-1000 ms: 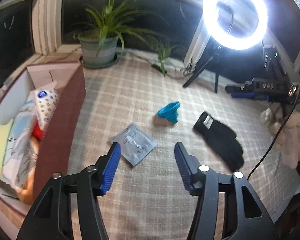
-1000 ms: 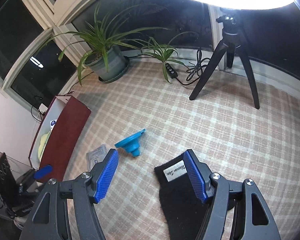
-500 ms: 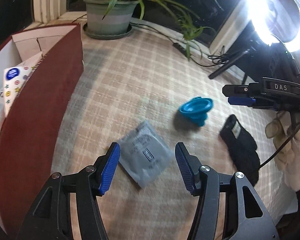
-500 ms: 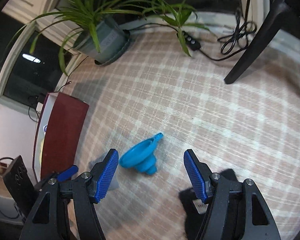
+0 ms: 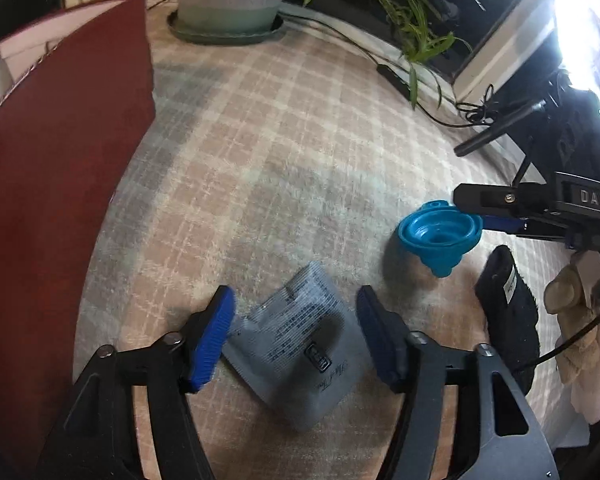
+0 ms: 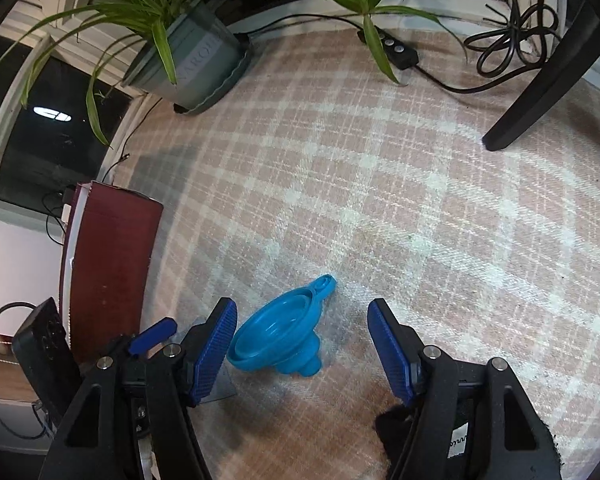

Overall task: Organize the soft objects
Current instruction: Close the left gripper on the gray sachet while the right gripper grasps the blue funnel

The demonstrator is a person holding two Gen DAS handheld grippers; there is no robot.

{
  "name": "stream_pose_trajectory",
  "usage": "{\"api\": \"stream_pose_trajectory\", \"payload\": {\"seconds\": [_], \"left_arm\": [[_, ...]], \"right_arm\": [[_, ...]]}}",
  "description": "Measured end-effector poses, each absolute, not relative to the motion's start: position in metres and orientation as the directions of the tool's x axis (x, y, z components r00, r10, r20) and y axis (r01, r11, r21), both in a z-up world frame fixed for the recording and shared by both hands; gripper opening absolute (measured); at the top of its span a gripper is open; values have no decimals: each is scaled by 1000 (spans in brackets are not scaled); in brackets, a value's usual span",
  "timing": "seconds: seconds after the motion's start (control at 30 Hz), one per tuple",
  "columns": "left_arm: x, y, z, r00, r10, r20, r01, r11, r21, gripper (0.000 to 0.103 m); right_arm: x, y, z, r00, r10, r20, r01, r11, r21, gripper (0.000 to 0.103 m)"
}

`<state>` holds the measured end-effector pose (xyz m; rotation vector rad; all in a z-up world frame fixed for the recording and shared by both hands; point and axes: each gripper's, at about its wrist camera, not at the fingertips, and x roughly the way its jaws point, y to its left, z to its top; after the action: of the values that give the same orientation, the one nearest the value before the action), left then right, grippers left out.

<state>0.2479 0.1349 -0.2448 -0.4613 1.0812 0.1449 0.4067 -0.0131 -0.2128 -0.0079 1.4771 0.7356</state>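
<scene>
In the left wrist view the left gripper (image 5: 294, 330) points down at a grey packet (image 5: 300, 354) lying flat on the checked cloth (image 5: 280, 152) — its jaws are opening, the packet lies between the blue pads, and neither pad presses on it. A blue funnel (image 5: 440, 236) lies on its side beyond the packet, toward the cloth's right edge, with a black glove (image 5: 508, 312) just beside it and the right gripper (image 5: 496, 210) over both. A dark red box (image 5: 52, 208) stands along the cloth's left edge. In the right wrist view the right gripper (image 6: 302, 344) stands wide, and the funnel (image 6: 284, 336) lies between its fingers untouched — near the left one. The glove (image 6: 396, 428) shows under the right finger, the potted plant (image 6: 188, 60) at the far edge.
</scene>
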Motion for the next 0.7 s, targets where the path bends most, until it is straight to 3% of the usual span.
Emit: {"api": "stream_pose_trajectory", "payload": {"seconds": [0.37, 0.4, 0.53, 0.7], "left_arm": [[240, 98, -248, 411, -79, -908, -148, 977, -152, 75], [239, 92, -248, 402, -65, -913, -119, 985, -123, 81], [235, 71, -254, 377, 4, -926, -16, 1000, -2, 84], [235, 74, -254, 375, -1, -927, -20, 1000, -9, 85]], "right_arm": [[403, -6, -218, -99, 430, -897, -469, 775, 423, 64], [402, -5, -218, -101, 427, -899, -472, 774, 421, 64], [401, -3, -220, -104, 412, -905, -481, 776, 408, 64], [397, 1, -222, -108, 391, -914, -496, 776, 391, 64]]}}
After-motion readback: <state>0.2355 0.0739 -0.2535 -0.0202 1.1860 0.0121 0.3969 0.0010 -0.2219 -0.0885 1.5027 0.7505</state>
